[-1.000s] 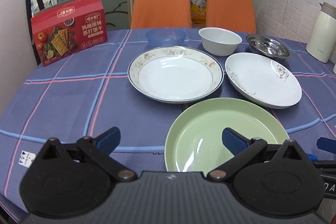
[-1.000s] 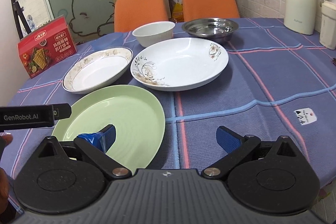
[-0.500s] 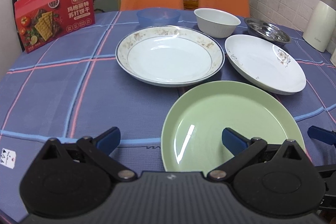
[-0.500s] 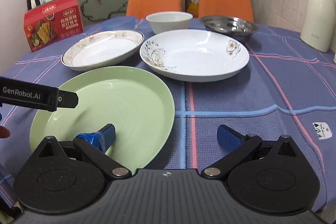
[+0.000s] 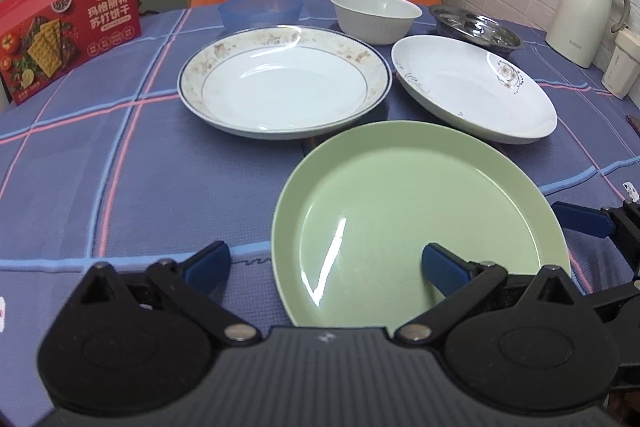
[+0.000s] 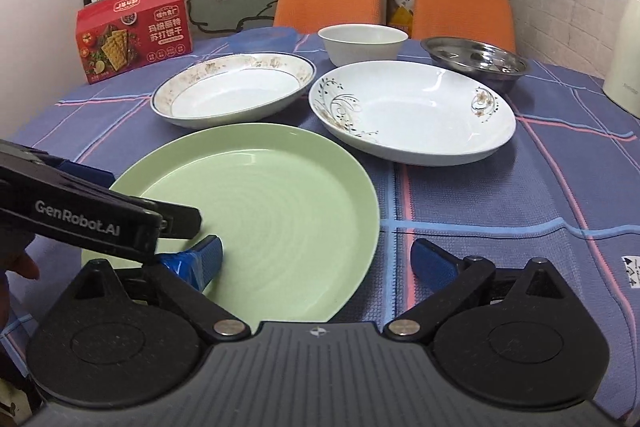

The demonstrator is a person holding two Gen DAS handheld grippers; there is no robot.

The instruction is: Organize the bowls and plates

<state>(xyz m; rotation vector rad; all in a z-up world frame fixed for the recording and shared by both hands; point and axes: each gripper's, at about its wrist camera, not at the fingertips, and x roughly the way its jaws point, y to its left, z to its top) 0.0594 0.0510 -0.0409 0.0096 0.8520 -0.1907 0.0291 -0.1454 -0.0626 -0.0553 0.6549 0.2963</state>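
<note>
Both grippers, left [image 5: 326,263] and right [image 6: 316,259], fingers apart, have closed in on the green plate [image 5: 420,211].

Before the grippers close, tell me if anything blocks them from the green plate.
Nothing visible does. Both the left gripper and right gripper are open and straddle opposite sides of the green plate, one finger over it, one outside its rim.

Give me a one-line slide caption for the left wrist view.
Open left hand-held gripper straddling the near-left rim of the green plate, two white plates and three bowls beyond on the checked tablecloth.
</note>
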